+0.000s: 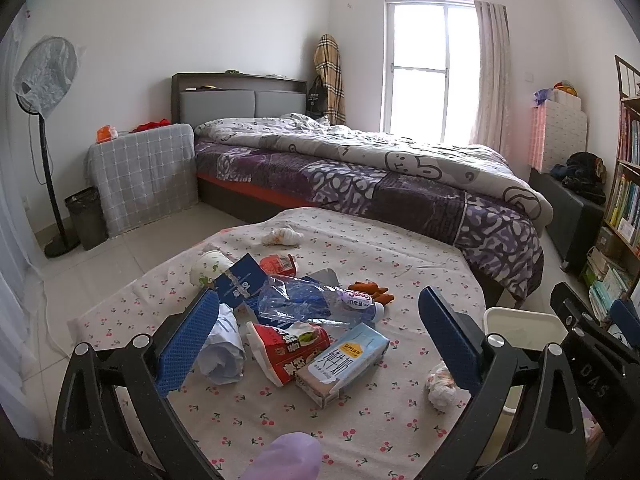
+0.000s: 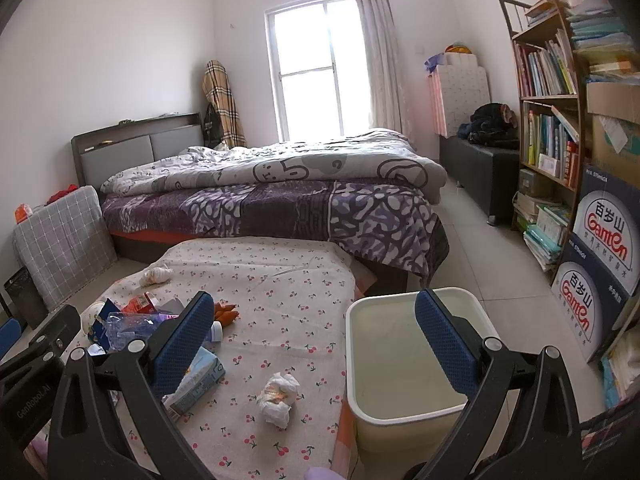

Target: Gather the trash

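Trash (image 1: 304, 320) heaped on the bench (image 1: 360, 432), left of the white bin (image 2: 384, 368). Both grippers' fingers spread, holding nothing. Risk: the crushed bottle (image 1: 316, 300) slips; overlapping cartons snag, dragging neighbours off the cloth.

On the tabletop (image 1: 360, 432) a heap of trash lay left of centre: a crushed bottle (image 1: 316, 300) behind a milk carton (image 1: 344, 364). A crumpled tissue (image 2: 278, 398) sat right of it, near the bin (image 2: 400, 360) standing beside the tabletop's right edge; the bed (image 1: 380, 176) stood behind.
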Tool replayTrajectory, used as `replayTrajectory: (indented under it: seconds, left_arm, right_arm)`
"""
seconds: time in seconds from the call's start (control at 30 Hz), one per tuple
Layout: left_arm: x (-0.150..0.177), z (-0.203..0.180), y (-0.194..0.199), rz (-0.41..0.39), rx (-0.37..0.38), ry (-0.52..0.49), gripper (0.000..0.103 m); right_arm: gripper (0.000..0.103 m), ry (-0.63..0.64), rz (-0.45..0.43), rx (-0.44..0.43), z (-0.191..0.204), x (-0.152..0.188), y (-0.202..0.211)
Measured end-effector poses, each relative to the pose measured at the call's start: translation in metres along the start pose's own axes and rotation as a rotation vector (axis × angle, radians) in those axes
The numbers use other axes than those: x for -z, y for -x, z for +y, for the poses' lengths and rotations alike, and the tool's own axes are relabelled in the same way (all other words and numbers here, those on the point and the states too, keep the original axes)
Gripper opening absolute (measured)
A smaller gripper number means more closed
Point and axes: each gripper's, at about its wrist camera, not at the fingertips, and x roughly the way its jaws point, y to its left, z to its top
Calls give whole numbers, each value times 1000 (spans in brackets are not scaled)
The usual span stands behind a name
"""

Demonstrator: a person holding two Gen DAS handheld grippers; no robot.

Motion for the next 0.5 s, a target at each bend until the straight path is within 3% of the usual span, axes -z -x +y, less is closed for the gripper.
replayTrajectory:
  seconds: [0.5]
  left_arm:
    - [0,0,0,-3,-6,-19,96]
  right_arm:
    - [98,-2,7,-1,0,1,-1]
